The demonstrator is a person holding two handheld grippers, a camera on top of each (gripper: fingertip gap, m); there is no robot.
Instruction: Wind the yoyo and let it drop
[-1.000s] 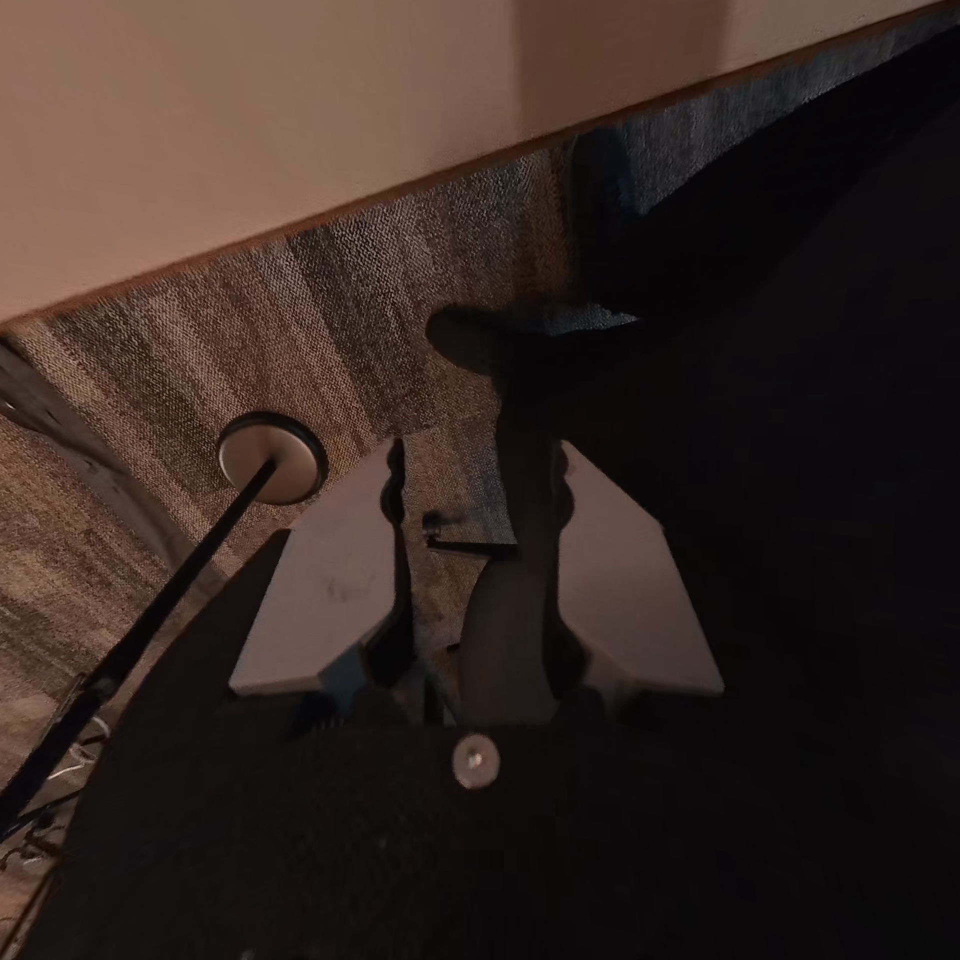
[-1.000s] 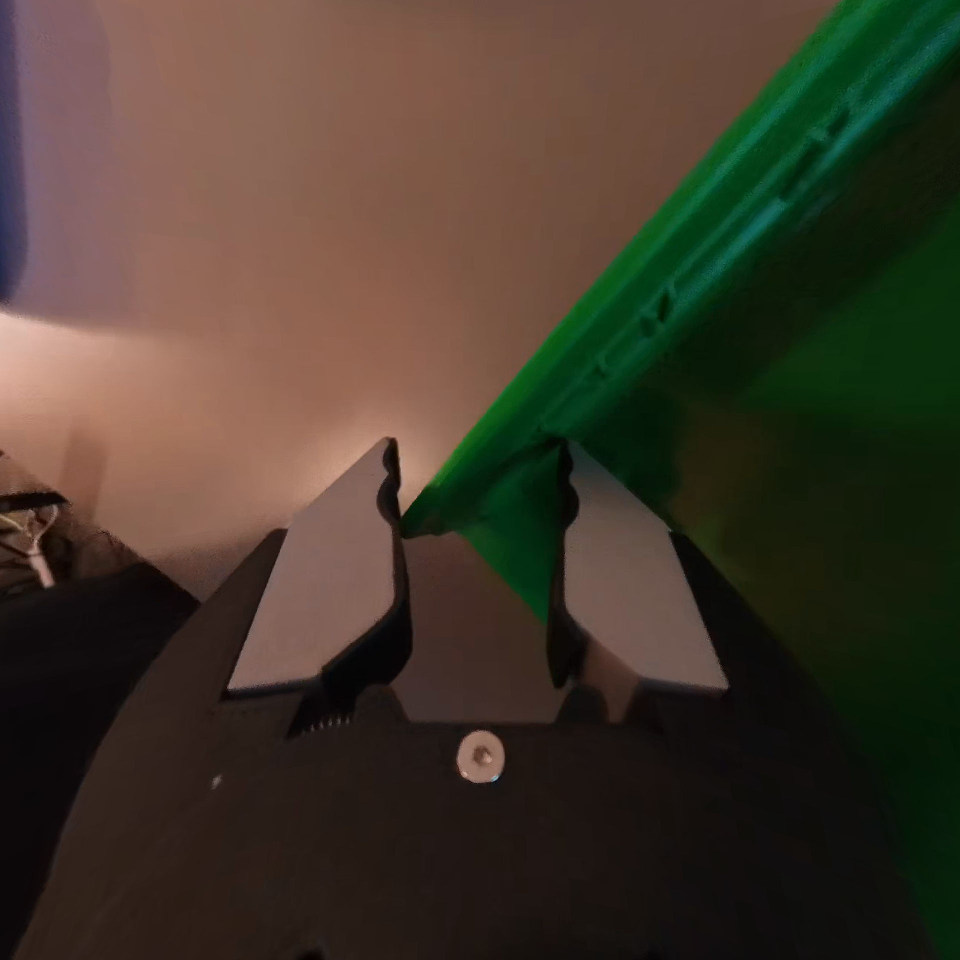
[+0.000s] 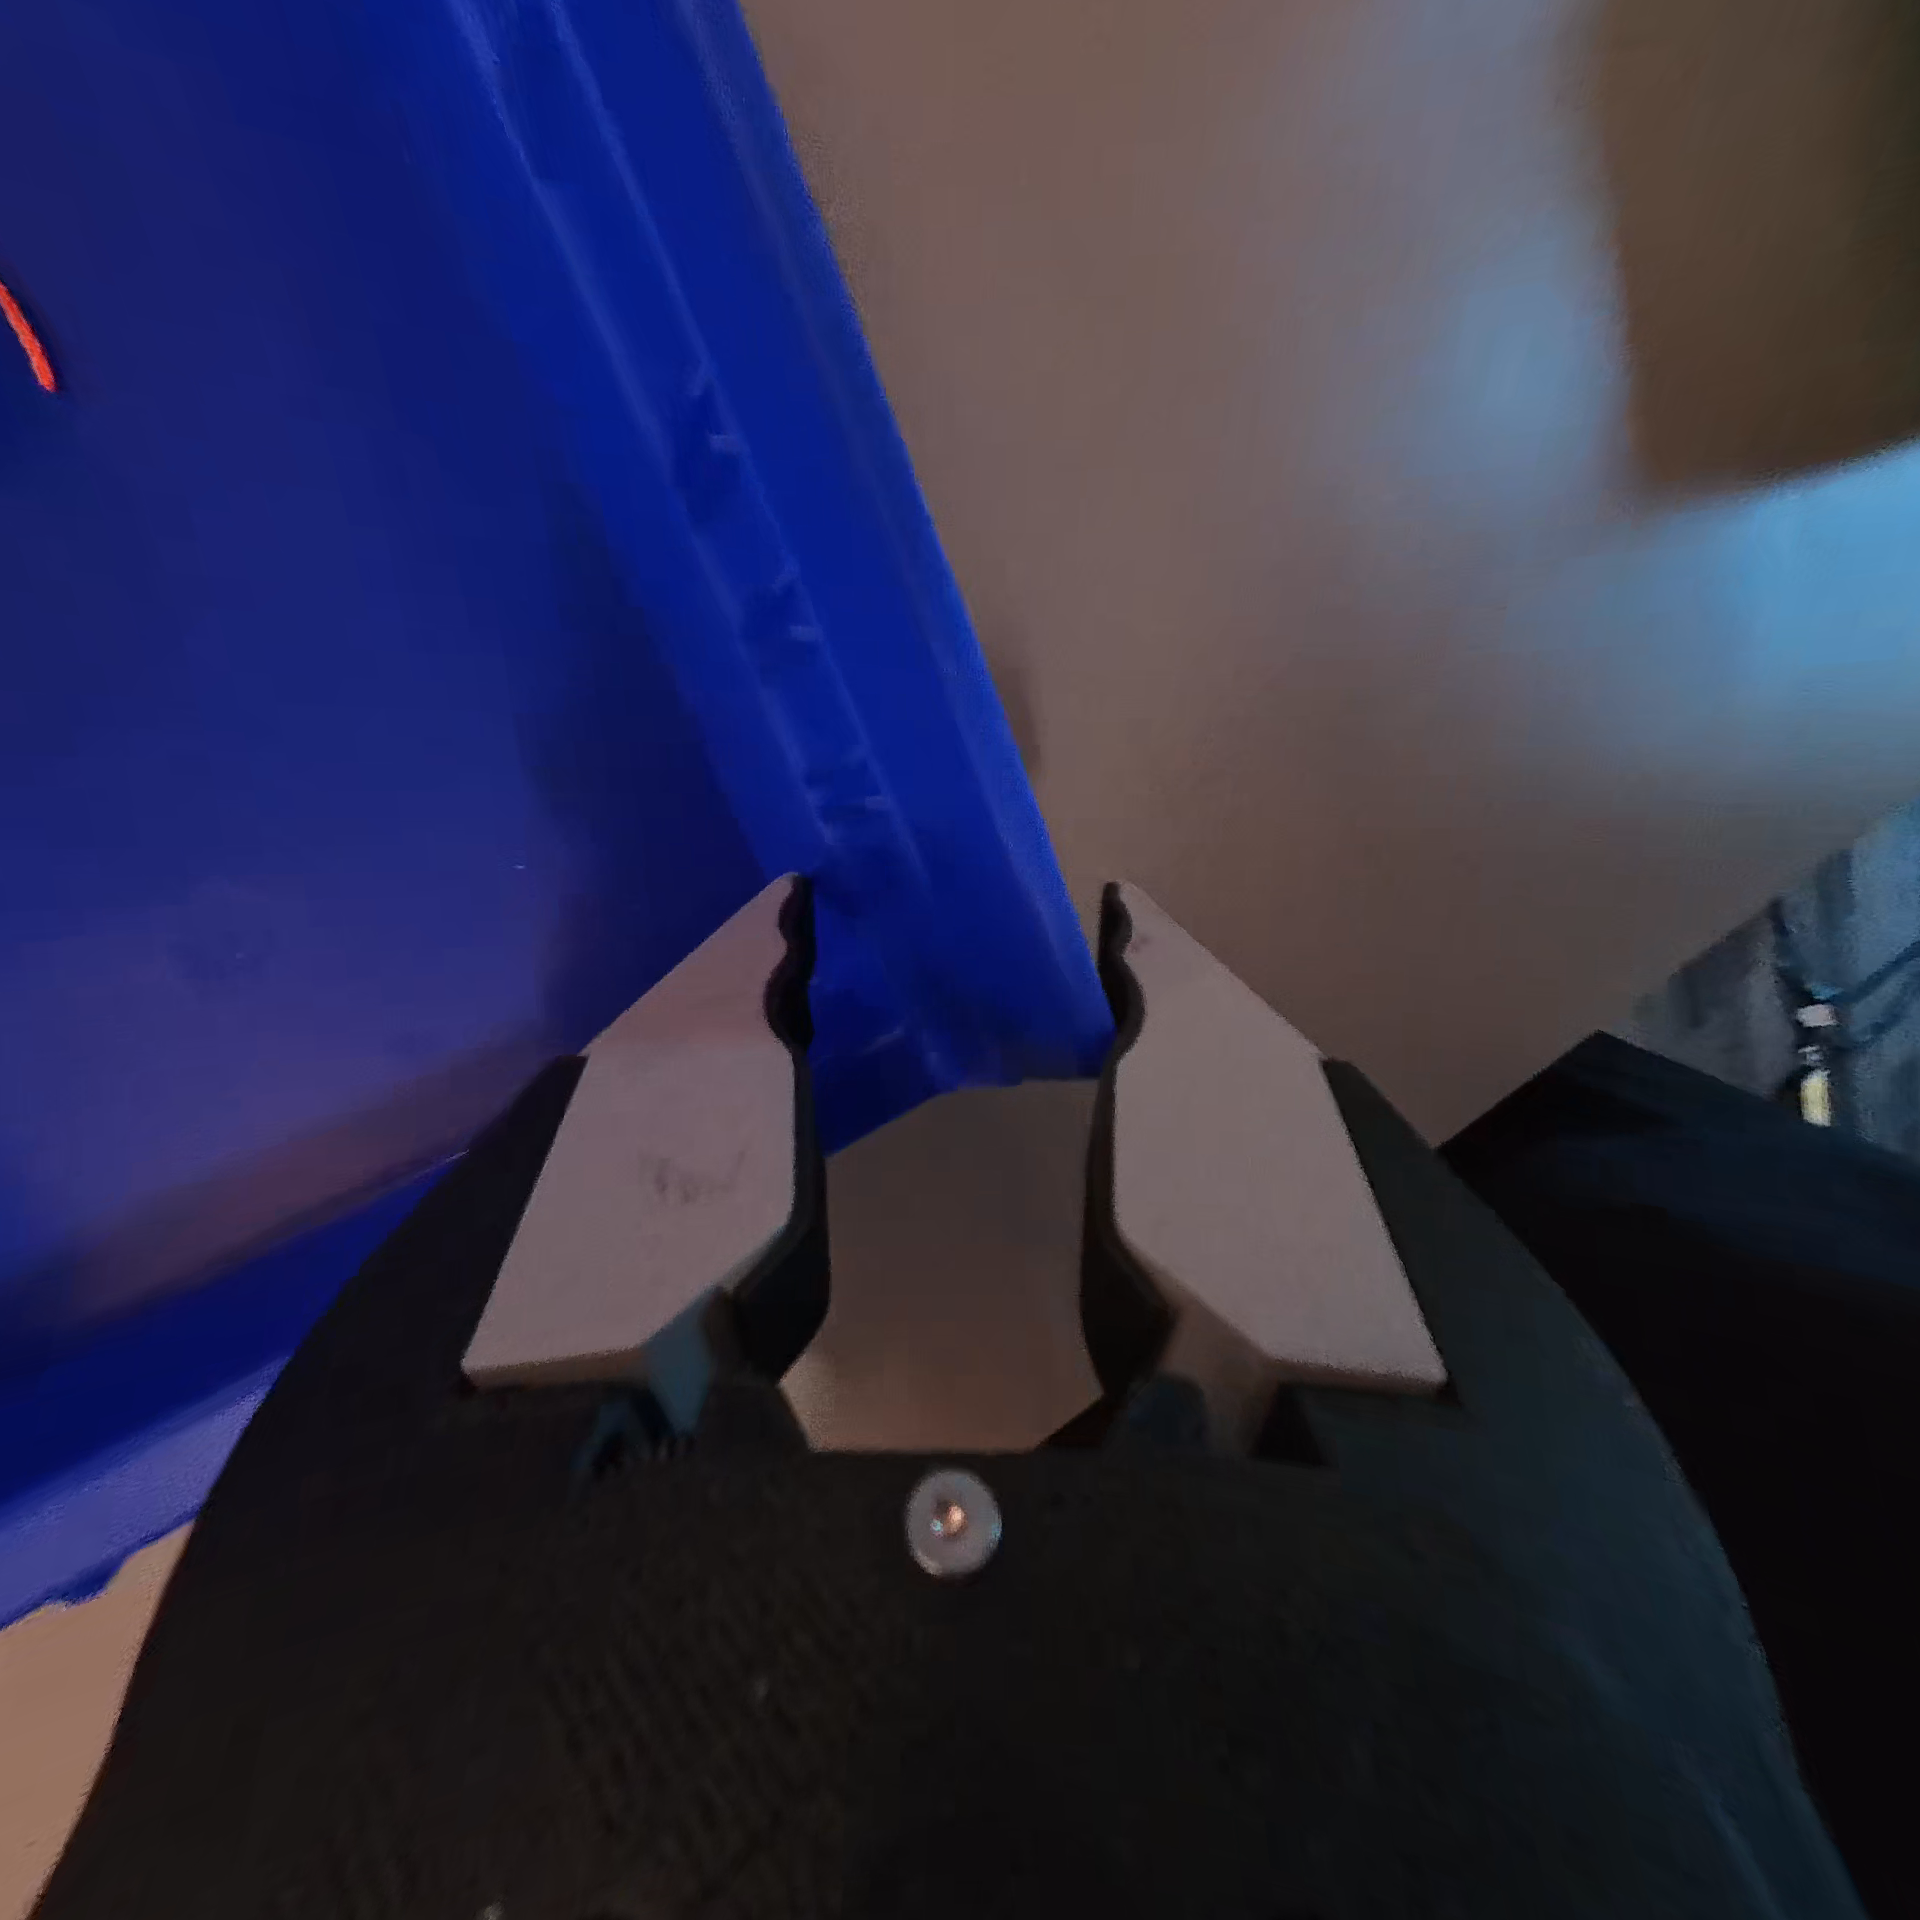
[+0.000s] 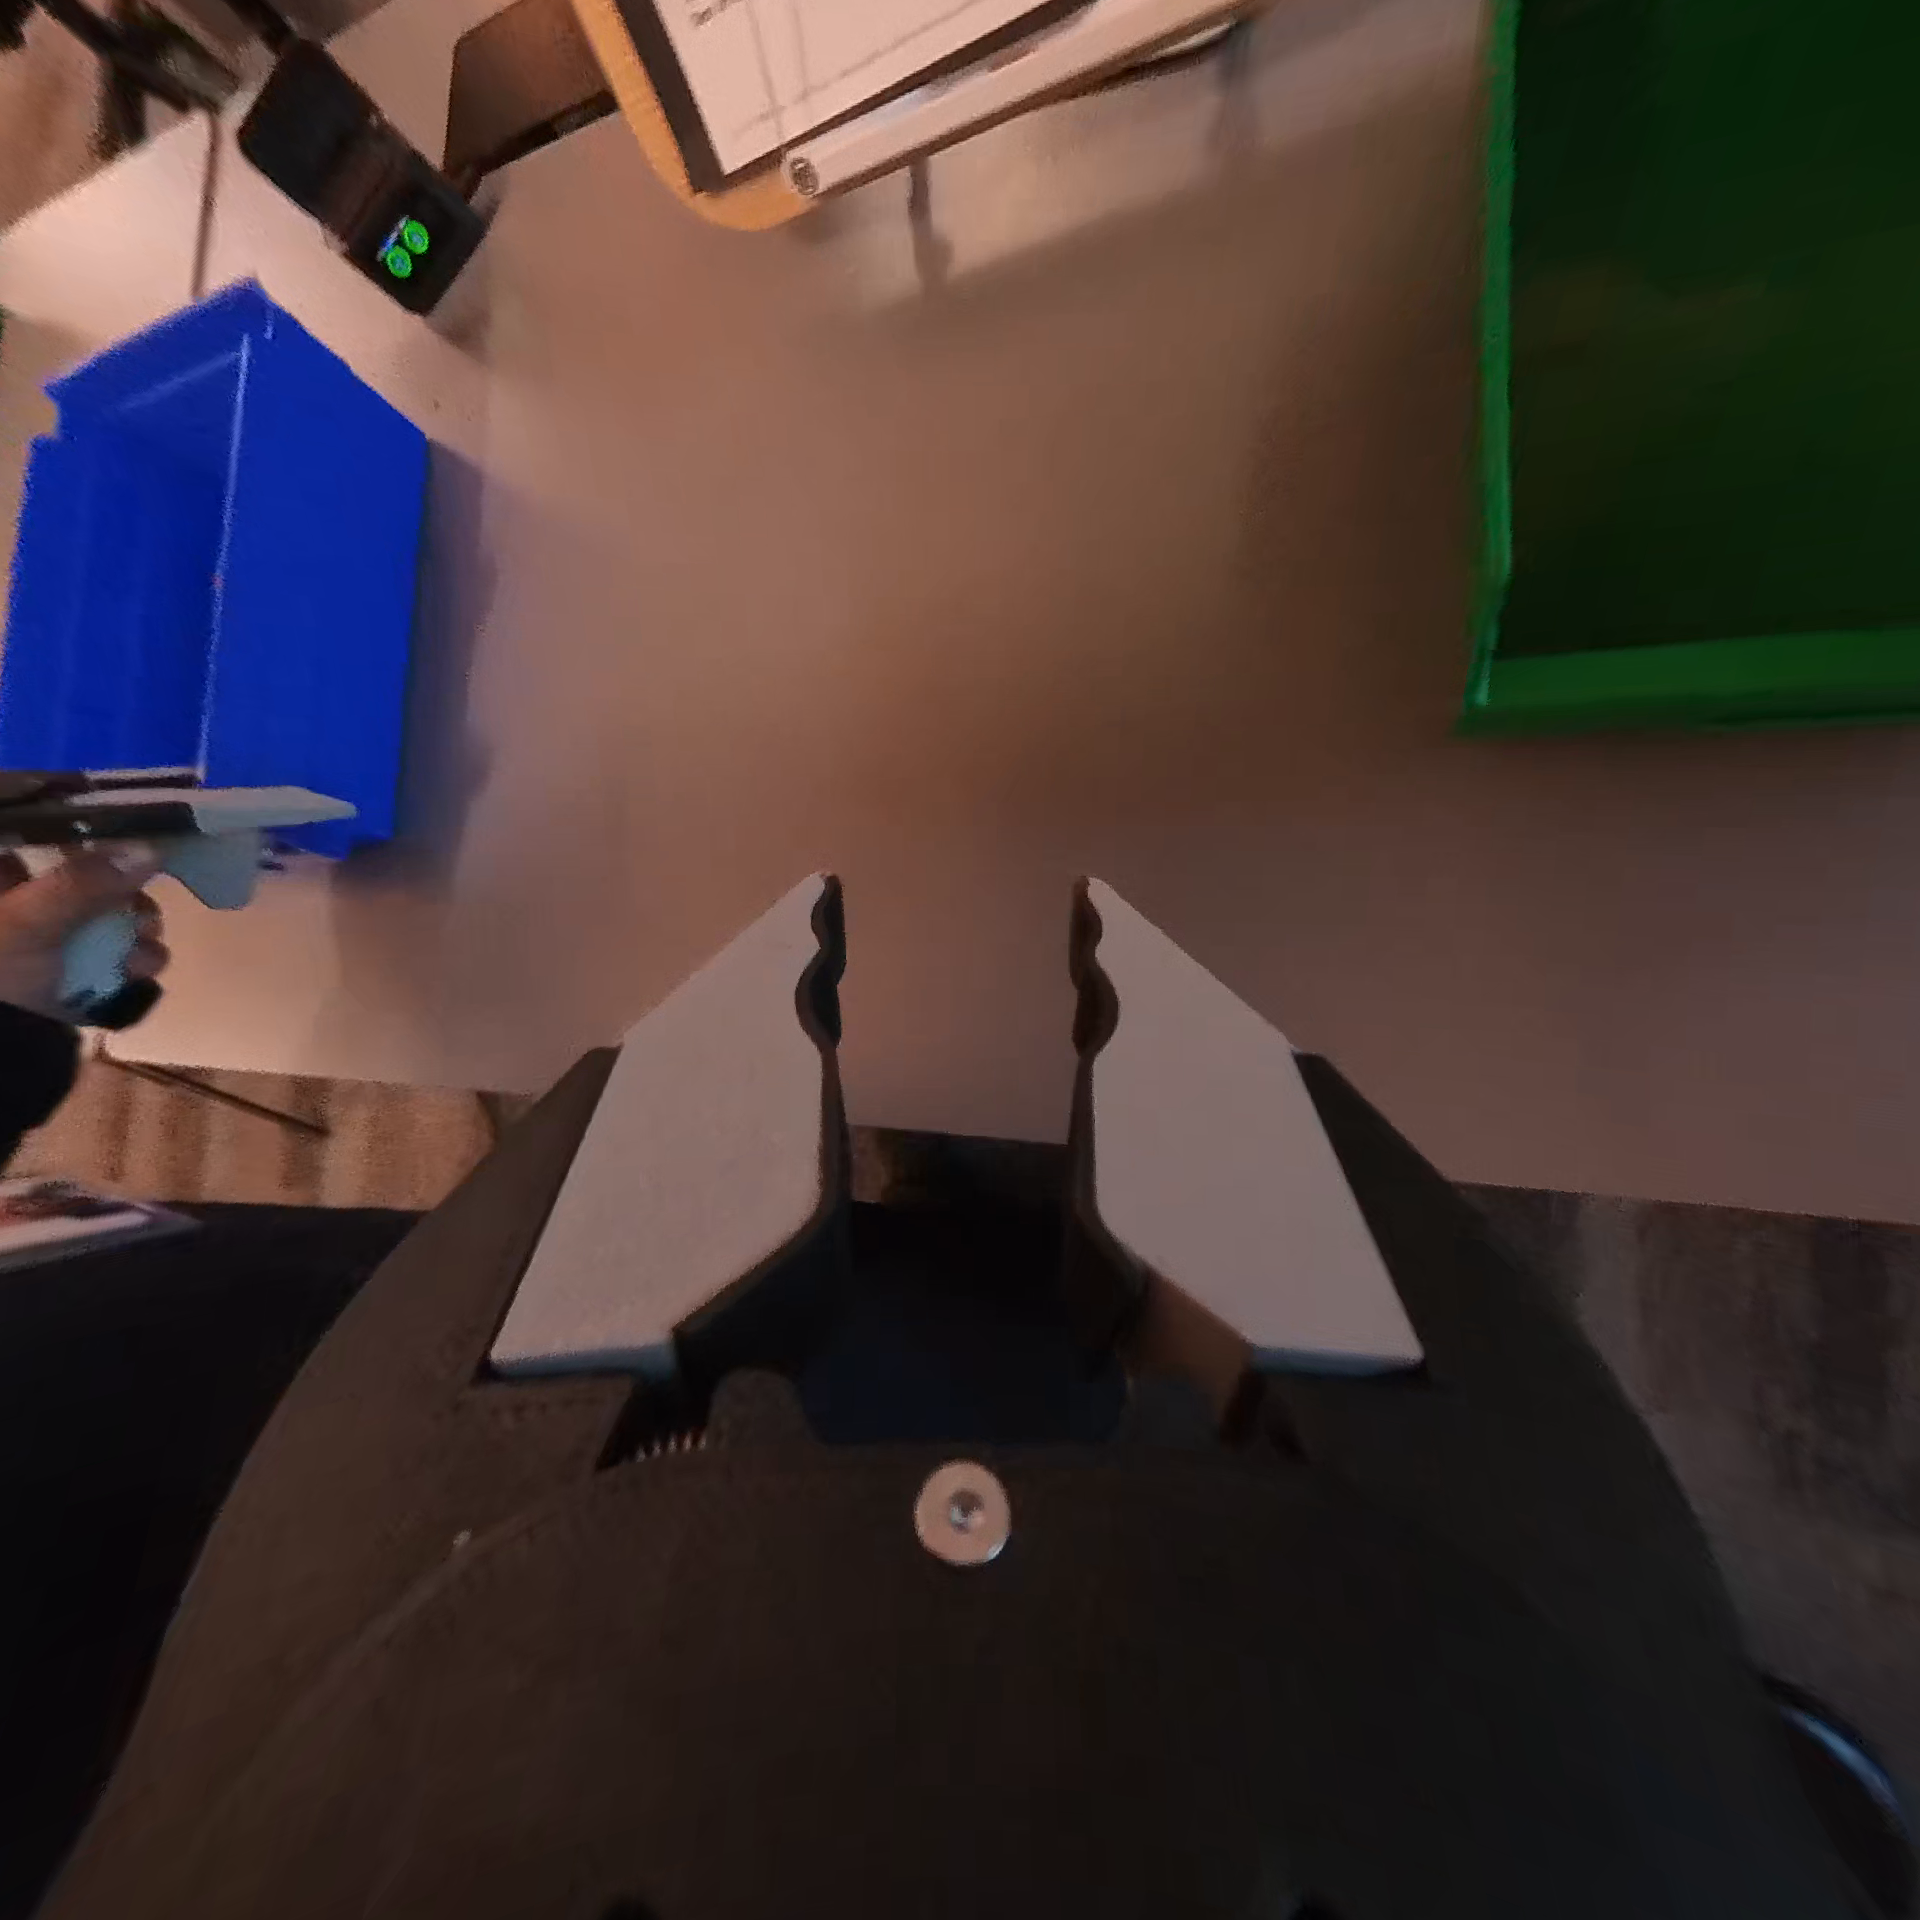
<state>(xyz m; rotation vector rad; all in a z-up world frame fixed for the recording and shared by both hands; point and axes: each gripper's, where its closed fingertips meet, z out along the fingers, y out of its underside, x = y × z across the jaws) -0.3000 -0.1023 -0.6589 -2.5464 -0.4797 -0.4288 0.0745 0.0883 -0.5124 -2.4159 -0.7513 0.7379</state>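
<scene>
The left tongs [image 3: 951, 966] stand open over the pale beige counter [image 3: 1299, 520], their two grey fingers parted with a clear gap. The corner and ribbed rim of a bright blue plastic bin [image 3: 416, 623] show through that gap from behind; whether either pad touches the rim cannot be told, and nothing is gripped. Inside the blue bin, at the far left edge of the left wrist view, a short piece of thin orange-red cord [image 3: 31, 343] is visible; whether it belongs to the yoyo cannot be told, and the yoyo itself shows in neither view. A blurred pale blue shape [image 3: 1714, 623] crosses the right side of that view, with a dark black mass [image 3: 1714, 1247] below it.

The right tongs [image 4: 956, 956] are open too, with only bare counter showing between the fingers. From the right wrist view, the blue bin sits on the counter well off to the left, and the left tongs appear just in front of it, held in a person's hand [image 4: 83, 945]. A dark green plastic bin [image 4: 1704, 416] stands on the counter at the upper right, well apart from the blue one. At the top lie a pale wooden board bearing white paper [image 4: 852, 94] and, near it, a small black device with green lights [image 4: 364, 197]. Brown striped carpet floor [image 4: 260, 1143] shows beyond the counter's near edge.
</scene>
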